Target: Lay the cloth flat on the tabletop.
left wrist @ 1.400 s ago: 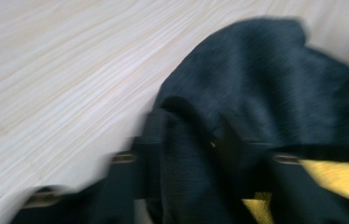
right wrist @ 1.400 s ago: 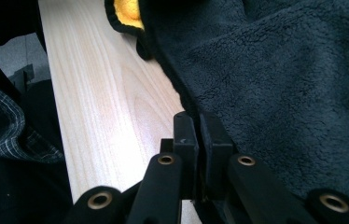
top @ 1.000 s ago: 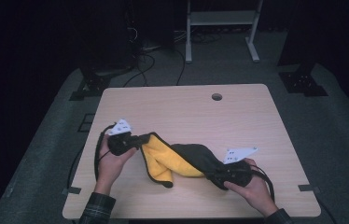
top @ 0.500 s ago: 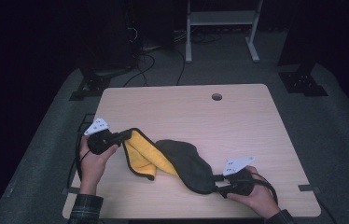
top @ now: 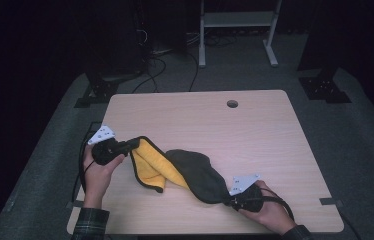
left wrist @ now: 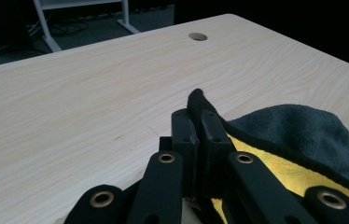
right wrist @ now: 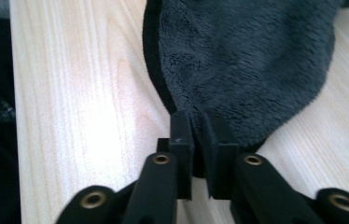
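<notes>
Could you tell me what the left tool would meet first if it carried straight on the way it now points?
The left tool, shut on the cloth's black-edged corner, points across bare wooden tabletop. Beyond the cloth the way looks free to the far edge, though its height is unclear.

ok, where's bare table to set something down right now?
Free: the whole far half of the table, from the cable hole down to the cloth. Crowded: the near strip, cloth stretched between left gripper and right gripper.

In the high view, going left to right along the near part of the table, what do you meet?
Left gripper → yellow side of the cloth → grey side of the cloth → right gripper.
</notes>
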`<act>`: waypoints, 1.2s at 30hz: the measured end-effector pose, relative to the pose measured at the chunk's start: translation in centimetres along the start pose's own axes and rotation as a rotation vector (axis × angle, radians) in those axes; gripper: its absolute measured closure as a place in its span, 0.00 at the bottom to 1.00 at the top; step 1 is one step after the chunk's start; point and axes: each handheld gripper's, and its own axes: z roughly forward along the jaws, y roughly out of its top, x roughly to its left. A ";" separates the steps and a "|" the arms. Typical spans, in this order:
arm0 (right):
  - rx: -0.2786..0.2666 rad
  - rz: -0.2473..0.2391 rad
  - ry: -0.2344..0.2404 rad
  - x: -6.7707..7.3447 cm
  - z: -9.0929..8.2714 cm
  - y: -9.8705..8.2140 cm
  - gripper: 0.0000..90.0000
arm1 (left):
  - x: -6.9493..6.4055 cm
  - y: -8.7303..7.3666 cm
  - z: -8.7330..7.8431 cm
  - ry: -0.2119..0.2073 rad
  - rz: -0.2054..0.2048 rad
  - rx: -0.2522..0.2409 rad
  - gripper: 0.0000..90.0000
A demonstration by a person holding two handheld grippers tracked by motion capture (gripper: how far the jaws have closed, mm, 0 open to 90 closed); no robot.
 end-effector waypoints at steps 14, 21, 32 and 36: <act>-0.294 0.208 -0.059 -4.6 -8.1 1.1 0.94 | 0.4 1.0 -2.1 -0.031 -0.015 -0.102 0.95; -0.403 0.208 -0.152 -6.4 -12.0 2.7 0.94 | -0.6 2.3 -2.6 -0.071 0.002 -0.154 0.95; -0.548 0.159 -0.257 -6.3 -17.9 5.0 0.94 | -2.5 4.7 -3.9 -0.128 0.052 -0.241 0.95; -0.587 0.139 -0.283 -5.3 -20.0 5.3 0.94 | -3.4 5.4 -4.7 -0.148 0.074 -0.268 0.95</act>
